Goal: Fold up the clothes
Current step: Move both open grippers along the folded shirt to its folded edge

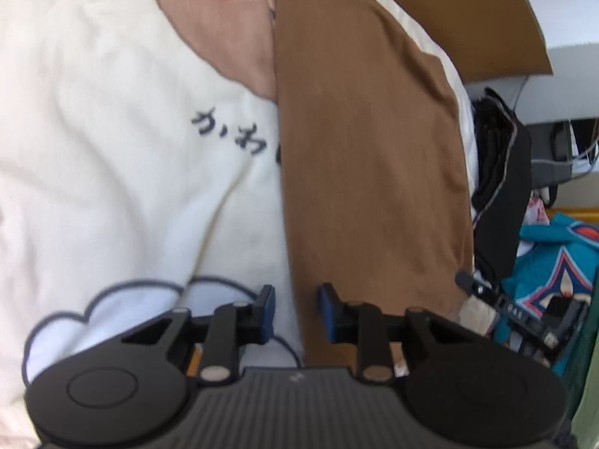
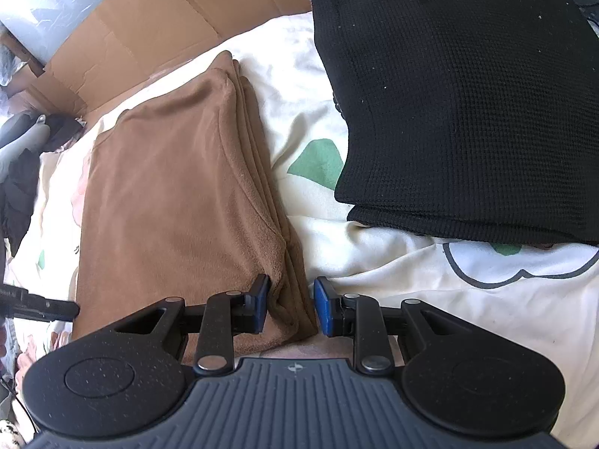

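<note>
A folded brown garment [image 1: 367, 157] [image 2: 176, 194] lies on a cream printed sheet [image 1: 93, 112] [image 2: 411, 288]. My right gripper [image 2: 291, 305] is at its near right corner, and the stacked folded edges fill the gap between the blue pads, so it is shut on the garment. My left gripper [image 1: 297, 310] hovers over the garment's near left edge. Its jaws stand slightly apart, with the brown edge and the sheet showing in the gap and nothing pressed. The right gripper [image 1: 524, 318] shows at the garment's far corner in the left wrist view. The left gripper's tip [image 2: 45, 307] shows at the left edge in the right wrist view.
A folded black waffle-knit garment [image 2: 468, 112] lies on the sheet to the right of the brown one. Flattened cardboard [image 2: 149, 30] [image 1: 468, 7] lies behind. A pile of dark clothing [image 1: 498, 172] and a teal garment [image 1: 554, 269] sit beyond the sheet's edge.
</note>
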`<state>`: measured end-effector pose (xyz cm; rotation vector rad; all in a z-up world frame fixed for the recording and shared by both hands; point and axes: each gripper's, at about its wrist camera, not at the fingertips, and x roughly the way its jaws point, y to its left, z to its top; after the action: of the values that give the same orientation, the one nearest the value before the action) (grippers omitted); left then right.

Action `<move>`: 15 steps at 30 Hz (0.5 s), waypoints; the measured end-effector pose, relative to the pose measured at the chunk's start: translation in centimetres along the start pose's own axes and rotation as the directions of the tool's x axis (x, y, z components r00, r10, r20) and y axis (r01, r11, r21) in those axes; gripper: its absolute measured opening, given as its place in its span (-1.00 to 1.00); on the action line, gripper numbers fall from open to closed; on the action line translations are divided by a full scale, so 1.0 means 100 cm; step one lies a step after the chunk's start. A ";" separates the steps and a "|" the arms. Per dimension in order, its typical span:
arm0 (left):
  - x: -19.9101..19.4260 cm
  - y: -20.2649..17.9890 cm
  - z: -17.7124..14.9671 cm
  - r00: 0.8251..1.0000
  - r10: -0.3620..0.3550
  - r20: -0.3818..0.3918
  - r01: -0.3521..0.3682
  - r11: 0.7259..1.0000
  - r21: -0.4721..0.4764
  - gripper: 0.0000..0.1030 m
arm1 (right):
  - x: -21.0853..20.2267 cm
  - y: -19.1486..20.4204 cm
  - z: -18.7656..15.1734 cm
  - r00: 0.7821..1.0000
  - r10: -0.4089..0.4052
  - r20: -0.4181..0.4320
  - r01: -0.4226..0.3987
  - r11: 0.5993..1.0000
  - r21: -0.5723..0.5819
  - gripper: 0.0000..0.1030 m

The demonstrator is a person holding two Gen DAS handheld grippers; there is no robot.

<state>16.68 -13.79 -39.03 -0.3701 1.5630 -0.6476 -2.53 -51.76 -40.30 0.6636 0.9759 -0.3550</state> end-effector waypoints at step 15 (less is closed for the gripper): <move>0.008 0.008 -0.024 0.995 -0.062 -0.084 0.060 0.998 -0.024 -0.43 | 0.001 0.000 0.001 1.000 0.005 -0.024 -0.006 1.000 -0.029 -0.44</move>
<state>14.33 -13.20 -40.14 -0.4119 1.6452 -0.7021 -2.37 -51.82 -40.29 0.6456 0.9999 -0.3284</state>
